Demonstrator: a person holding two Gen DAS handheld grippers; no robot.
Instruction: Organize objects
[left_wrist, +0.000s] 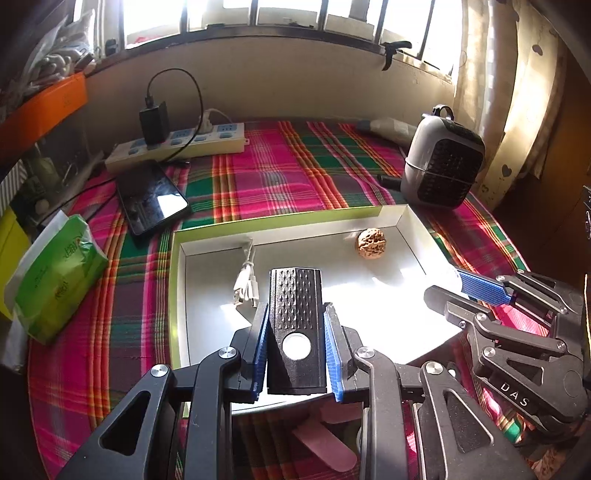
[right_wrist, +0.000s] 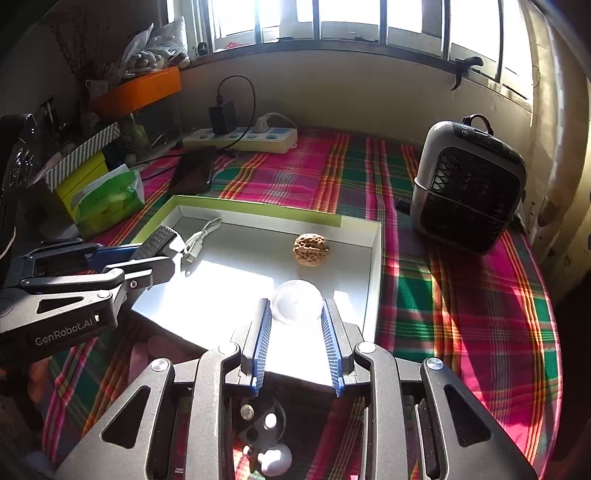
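Left tool (left_wrist: 295, 332) pinches a black ridged device (left_wrist: 295, 325); right tool (right_wrist: 295, 317) pinches a clear ball (right_wrist: 296, 301). Lower both onto bare tray (right_wrist: 375, 258) floor ahead, short of the walnut (right_wrist: 311, 249), before releasing.

Plaid cloth (left_wrist: 280, 177) covers the table. Power strip (left_wrist: 184, 146) at its far left w/ black charger (left_wrist: 153, 123) plugged in, phone (left_wrist: 153, 201) just in front. Grey fan (left_wrist: 441, 162) far right, green tissue pack (left_wrist: 55, 277) left edge.
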